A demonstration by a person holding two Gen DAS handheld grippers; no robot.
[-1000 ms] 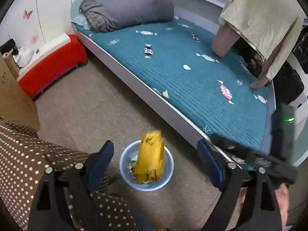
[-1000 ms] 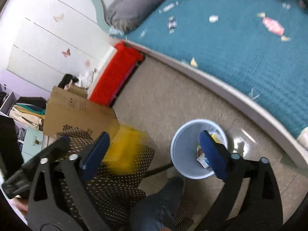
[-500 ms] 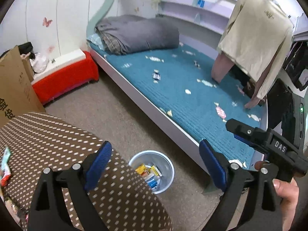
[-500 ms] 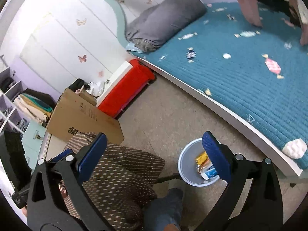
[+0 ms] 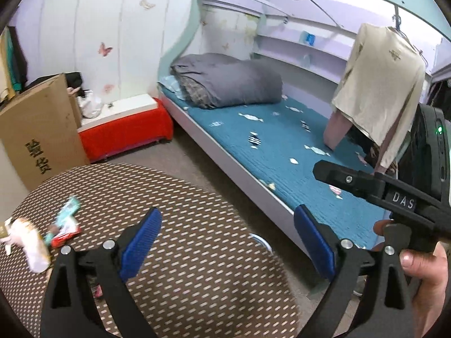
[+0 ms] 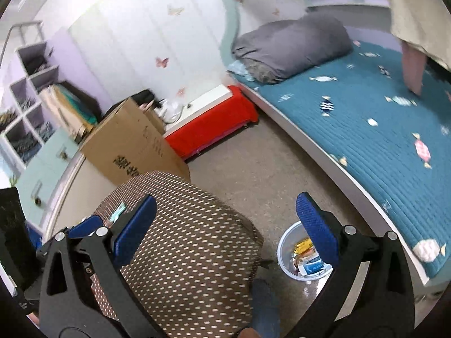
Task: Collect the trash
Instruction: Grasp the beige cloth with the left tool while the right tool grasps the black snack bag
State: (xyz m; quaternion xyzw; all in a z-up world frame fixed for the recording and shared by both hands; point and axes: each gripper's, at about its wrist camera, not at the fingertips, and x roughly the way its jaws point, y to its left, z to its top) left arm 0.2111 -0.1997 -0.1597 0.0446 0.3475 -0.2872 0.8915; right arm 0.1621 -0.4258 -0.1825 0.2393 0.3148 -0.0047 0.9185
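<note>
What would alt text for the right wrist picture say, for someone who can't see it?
Two open blue-padded fingers of the right gripper frame a bedroom floor, with nothing between them. Below them a brown dotted round table stands beside a small pale bin holding wrappers. Behind lie a teal bed, a red bench and a cardboard box.

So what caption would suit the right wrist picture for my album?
Open right claw above a brown dotted table, with a pale round plastic bin of wrappers on the floor beside a teal bed.

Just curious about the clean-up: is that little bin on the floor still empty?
No, the right wrist view shows the small bin on the floor already holding several wrappers.
</note>
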